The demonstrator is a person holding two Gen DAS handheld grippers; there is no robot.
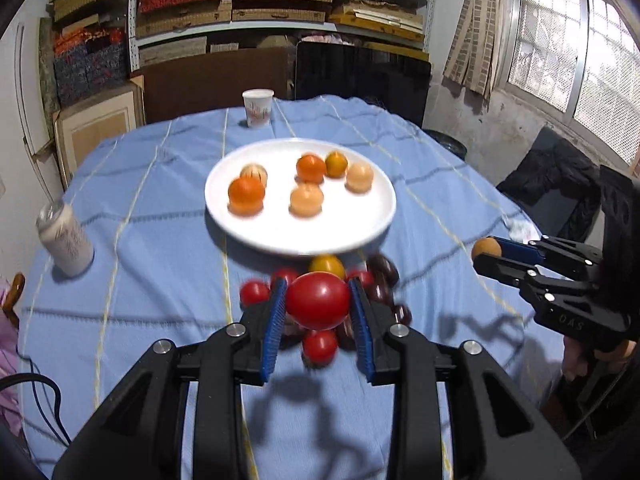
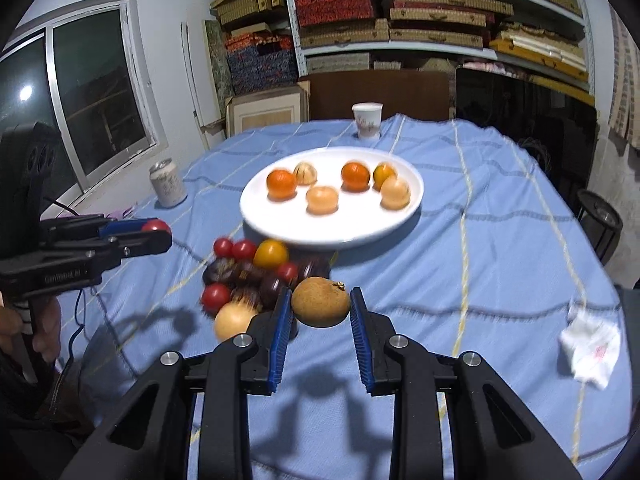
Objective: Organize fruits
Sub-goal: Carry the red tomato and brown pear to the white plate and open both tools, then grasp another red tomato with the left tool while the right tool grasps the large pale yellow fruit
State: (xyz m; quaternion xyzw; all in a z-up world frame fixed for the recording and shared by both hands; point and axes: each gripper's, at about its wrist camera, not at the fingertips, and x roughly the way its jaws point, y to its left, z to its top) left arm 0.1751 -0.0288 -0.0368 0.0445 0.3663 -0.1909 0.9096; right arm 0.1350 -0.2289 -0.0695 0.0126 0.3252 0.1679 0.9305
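Observation:
My left gripper is shut on a red tomato and holds it above a pile of small red tomatoes, a yellow tomato and dark fruits on the blue cloth. My right gripper is shut on a brown round fruit just right of the same pile. A white plate beyond the pile holds several orange and pale fruits. The right gripper also shows in the left wrist view, and the left gripper in the right wrist view.
A drink can stands on the table's left side. A paper cup stands at the far edge. A crumpled white tissue lies at the right. Chairs and shelves of boxes stand behind the table.

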